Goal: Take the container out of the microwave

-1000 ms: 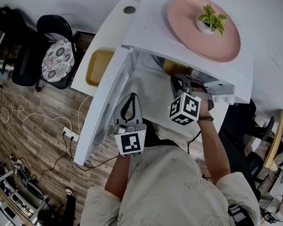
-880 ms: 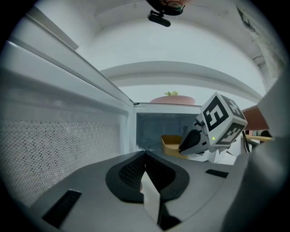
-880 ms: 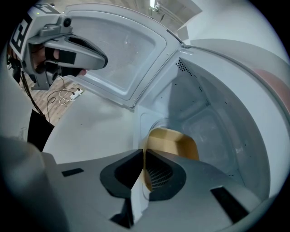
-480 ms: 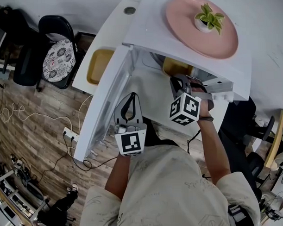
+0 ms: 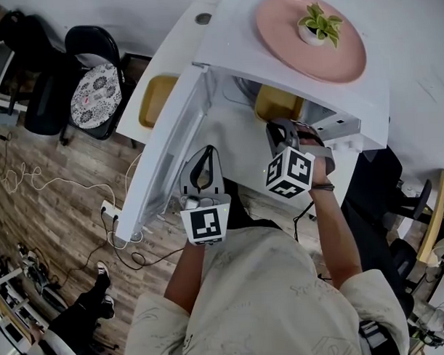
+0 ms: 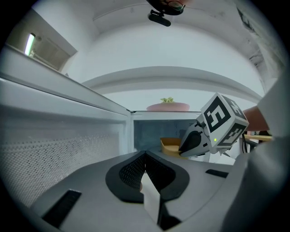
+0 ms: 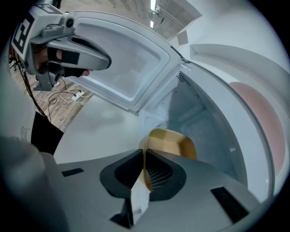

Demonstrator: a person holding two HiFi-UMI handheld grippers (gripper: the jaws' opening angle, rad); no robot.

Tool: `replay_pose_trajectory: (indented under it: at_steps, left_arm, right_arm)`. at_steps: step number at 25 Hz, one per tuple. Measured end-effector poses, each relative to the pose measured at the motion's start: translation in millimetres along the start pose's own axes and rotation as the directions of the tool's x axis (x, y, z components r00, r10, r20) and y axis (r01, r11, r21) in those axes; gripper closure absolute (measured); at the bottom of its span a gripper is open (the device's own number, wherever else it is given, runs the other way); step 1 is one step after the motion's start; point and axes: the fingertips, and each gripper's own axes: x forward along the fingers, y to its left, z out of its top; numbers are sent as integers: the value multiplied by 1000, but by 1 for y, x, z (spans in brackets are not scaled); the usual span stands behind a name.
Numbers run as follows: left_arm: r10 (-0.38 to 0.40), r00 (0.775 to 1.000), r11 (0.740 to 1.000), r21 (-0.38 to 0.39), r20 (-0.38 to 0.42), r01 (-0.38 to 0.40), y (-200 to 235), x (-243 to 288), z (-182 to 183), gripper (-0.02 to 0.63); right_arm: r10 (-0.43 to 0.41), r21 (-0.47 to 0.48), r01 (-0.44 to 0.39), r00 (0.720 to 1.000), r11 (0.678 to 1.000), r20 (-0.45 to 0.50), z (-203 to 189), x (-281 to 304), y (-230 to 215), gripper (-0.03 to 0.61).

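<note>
Jaws of the right hand-held gripper are pinched on the near rim of the yellow container, which sits at the front of the cavity of the open microwave. The left hand-held gripper hangs just beside the swung-out door, its jaws together and empty. A pink plate bearing a small plant rests on the microwave.

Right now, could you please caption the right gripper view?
Right gripper grips the yellow container by its rim in the open microwave.
</note>
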Motion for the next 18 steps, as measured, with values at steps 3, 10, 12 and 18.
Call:
replay_pose_trajectory:
  at_steps: [3,10,12,18]
  left_arm:
    - [-1,1000,1000,7,5,1,-3,-7,3,606]
    - [10,1000,1000,12,18,-11,-11,-27,8,606]
    - [14,1000,1000,10,14,-14,-13,-33,6,606]
    - [20,1000,1000,4,-7,-20,-23,-51,3,606]
  right_arm:
    - [-1,-1,1,1000,1000,7,1,-8,4,543]
    - [2,-4,-1,1000,1000,16,-4,-25,18,543]
    - [2,-7,-1,1000,1000,19,-5,-29,23,543]
    - [1,-11,-1,1000,1000,30,-7,-46,33,543]
